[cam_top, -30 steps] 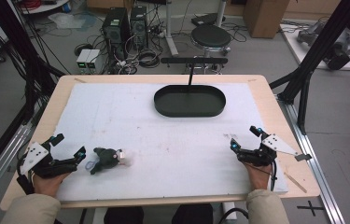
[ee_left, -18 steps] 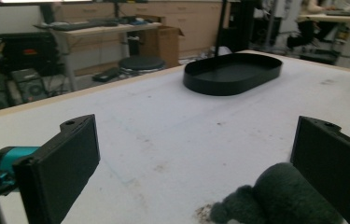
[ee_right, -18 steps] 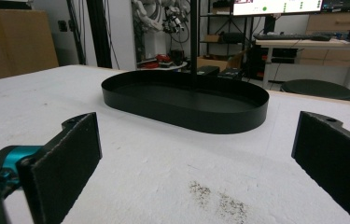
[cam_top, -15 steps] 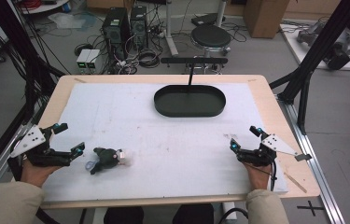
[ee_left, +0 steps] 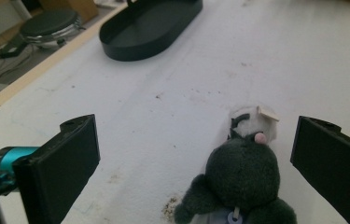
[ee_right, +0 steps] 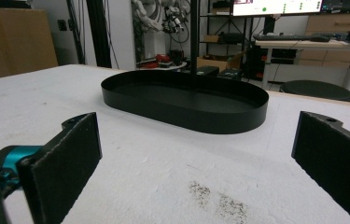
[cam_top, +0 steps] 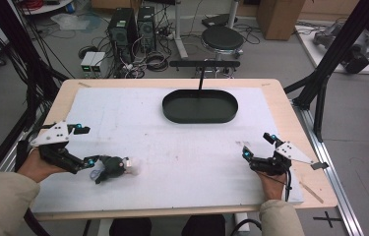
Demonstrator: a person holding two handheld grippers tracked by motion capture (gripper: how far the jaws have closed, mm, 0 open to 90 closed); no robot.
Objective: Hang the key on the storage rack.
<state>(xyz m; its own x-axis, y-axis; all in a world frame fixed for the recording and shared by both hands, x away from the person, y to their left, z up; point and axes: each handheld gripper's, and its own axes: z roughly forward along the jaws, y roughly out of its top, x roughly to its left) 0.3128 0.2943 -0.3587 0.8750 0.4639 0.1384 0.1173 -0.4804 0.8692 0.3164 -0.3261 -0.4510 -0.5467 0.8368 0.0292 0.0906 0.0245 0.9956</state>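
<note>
The left gripper point(cam_top: 84, 146) holds its jaws wide apart around the dark plush toy point(ee_left: 242, 179), which lies untouched between them on the white surface point(cam_top: 182, 162), while the right gripper point(cam_top: 259, 146) also gapes open.

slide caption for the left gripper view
Open left claw flanks a dark plush toy on the white mat.

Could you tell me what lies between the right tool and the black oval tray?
Nothing but bare white mat: the right gripper view shows it running uninterrupted from the open right tool to the black oval tray.
</note>
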